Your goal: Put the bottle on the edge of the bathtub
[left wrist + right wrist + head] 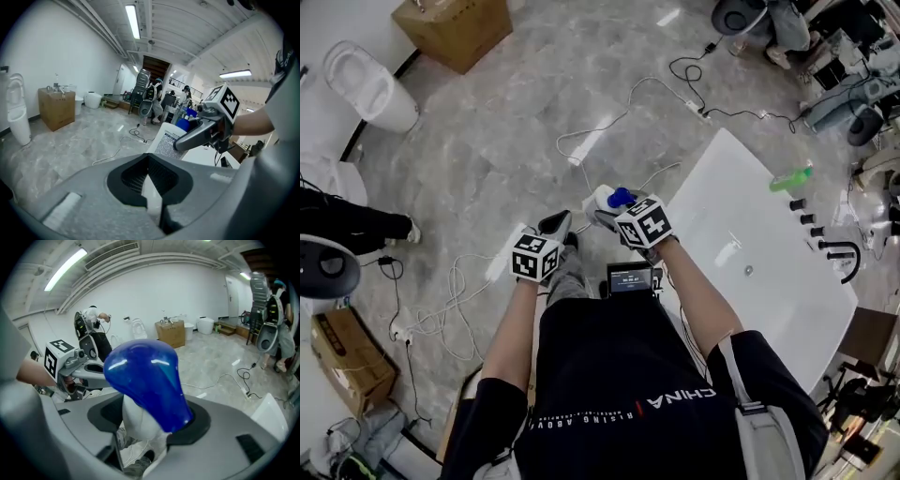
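Observation:
A white bottle with a blue cap (620, 197) lies between the jaws of my right gripper (609, 208), which is shut on it, over the floor beside the white bathtub (741, 281). In the right gripper view the blue cap (145, 376) fills the middle and the bottle's white neck sits in the right gripper (150, 425). The left gripper view shows the bottle's printed label (165, 144) held by the right gripper (199, 133). My left gripper (555, 225) hangs just left of it, shut and empty; its jaws meet in the left gripper view (151, 183).
A green bottle (790, 178) lies on the bathtub's far edge near black tap fittings (839, 251). Cables (581, 141) cross the marble floor. A toilet (370, 86) and a cardboard box (455, 26) stand at the far left. A person (787, 28) is at the back right.

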`<action>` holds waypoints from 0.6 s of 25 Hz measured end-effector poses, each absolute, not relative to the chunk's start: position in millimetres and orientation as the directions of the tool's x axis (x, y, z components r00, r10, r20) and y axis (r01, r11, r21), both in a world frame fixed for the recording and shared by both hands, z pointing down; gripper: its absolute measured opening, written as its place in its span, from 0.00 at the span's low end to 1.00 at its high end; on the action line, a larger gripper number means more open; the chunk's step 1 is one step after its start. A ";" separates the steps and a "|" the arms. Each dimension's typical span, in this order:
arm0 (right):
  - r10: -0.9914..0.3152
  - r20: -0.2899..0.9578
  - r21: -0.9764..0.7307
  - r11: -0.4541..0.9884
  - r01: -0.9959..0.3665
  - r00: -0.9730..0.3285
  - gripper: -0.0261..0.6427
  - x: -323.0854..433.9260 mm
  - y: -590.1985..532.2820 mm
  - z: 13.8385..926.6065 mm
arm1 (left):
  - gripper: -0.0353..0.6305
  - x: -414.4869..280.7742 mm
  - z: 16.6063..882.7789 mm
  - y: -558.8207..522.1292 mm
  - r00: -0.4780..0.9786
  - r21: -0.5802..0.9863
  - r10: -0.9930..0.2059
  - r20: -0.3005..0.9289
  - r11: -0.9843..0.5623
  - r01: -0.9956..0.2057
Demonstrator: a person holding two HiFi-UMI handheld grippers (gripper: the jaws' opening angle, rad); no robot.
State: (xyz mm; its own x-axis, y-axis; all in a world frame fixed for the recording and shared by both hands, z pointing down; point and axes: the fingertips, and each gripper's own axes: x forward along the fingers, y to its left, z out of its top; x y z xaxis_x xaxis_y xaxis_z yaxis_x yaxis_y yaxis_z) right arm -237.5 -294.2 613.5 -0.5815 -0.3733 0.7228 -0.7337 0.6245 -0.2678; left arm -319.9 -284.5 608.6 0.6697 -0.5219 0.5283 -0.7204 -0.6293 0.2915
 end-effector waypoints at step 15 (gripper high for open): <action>-0.604 0.727 -0.252 0.208 -0.945 -0.327 0.45 -180.4 -396.0 598.2 | 0.07 -269.9 603.4 -429.2 0.832 0.294 -0.152 0.534 -0.889 -0.351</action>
State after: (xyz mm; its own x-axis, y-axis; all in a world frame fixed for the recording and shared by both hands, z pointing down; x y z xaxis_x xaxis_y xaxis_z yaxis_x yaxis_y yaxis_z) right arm -180.4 -396.0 598.2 -0.3267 -0.6042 0.7268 -0.9451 0.2082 -0.2518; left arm -269.9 -429.2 603.4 0.8318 -0.1517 0.5340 -0.3506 -0.8893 0.2936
